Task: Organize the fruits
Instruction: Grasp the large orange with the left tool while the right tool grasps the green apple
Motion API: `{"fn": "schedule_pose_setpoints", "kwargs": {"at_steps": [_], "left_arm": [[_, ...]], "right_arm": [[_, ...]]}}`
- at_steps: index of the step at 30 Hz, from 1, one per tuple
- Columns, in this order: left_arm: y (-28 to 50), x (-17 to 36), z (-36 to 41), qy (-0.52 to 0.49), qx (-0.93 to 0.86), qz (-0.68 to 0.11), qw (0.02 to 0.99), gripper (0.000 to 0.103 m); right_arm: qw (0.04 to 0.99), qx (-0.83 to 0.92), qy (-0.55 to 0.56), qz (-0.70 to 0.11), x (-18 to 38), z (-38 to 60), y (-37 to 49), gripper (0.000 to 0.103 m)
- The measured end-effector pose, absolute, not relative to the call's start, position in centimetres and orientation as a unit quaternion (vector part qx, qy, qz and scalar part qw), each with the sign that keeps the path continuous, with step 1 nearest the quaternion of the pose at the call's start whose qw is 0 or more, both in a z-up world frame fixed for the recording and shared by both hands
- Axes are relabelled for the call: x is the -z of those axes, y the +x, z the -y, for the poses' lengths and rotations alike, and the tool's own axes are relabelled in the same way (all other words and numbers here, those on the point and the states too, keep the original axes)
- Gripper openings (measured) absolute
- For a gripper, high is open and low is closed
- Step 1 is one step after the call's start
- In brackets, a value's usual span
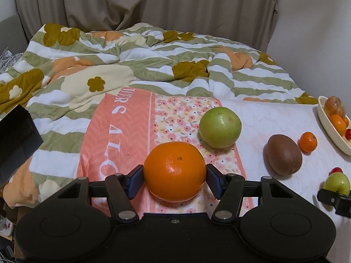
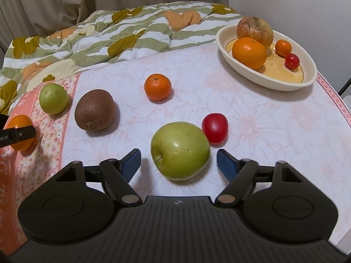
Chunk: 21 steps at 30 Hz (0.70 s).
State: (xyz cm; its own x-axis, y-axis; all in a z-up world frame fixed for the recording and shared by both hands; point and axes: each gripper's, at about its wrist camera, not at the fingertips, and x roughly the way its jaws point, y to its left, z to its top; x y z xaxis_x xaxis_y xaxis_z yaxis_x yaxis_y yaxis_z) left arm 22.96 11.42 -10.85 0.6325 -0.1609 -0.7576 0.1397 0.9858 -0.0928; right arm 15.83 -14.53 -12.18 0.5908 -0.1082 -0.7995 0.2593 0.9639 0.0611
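Observation:
A large orange (image 1: 173, 164) lies on the pink floral cloth, and my left gripper (image 1: 174, 178) is shut on it, one blue pad against each side. In the right wrist view that orange (image 2: 18, 120) shows at the far left behind a black finger (image 2: 19, 134). My right gripper (image 2: 178, 161) stands open around a green apple (image 2: 179, 149), with a gap between each pad and the fruit. A red tomato (image 2: 215, 127) touches the apple's far right side. A cream oval bowl (image 2: 269, 81) at the back right holds a reddish apple (image 2: 255, 29), an orange (image 2: 249, 52), a small mandarin (image 2: 283, 47) and a cherry tomato (image 2: 292, 61).
Loose on the cloth are a round green fruit (image 2: 53, 101), a kiwi (image 2: 94, 109) and a mandarin (image 2: 157, 86). A rumpled striped quilt (image 1: 131, 54) fills the back, with curtains behind it. A black box (image 1: 15, 142) sits at the left edge.

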Motion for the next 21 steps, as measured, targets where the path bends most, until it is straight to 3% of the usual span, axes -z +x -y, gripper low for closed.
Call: {"fn": "schedule_pose_setpoints", "kwargs": {"at_steps": [7,21], "left_arm": [[22.2,10.9,-11.8,-0.013,0.086,-0.421,0.903,0.064],[18.8,8.7,-12.2,-0.025,0.093,-0.405,0.909,0.064]], "right_arm": [[0.887,0.115,0.087,-0.438,12.4,14.6,15.9,0.073],[0.901,0.103,0.075,-0.414,10.7,13.8,14.3,0.072]]}}
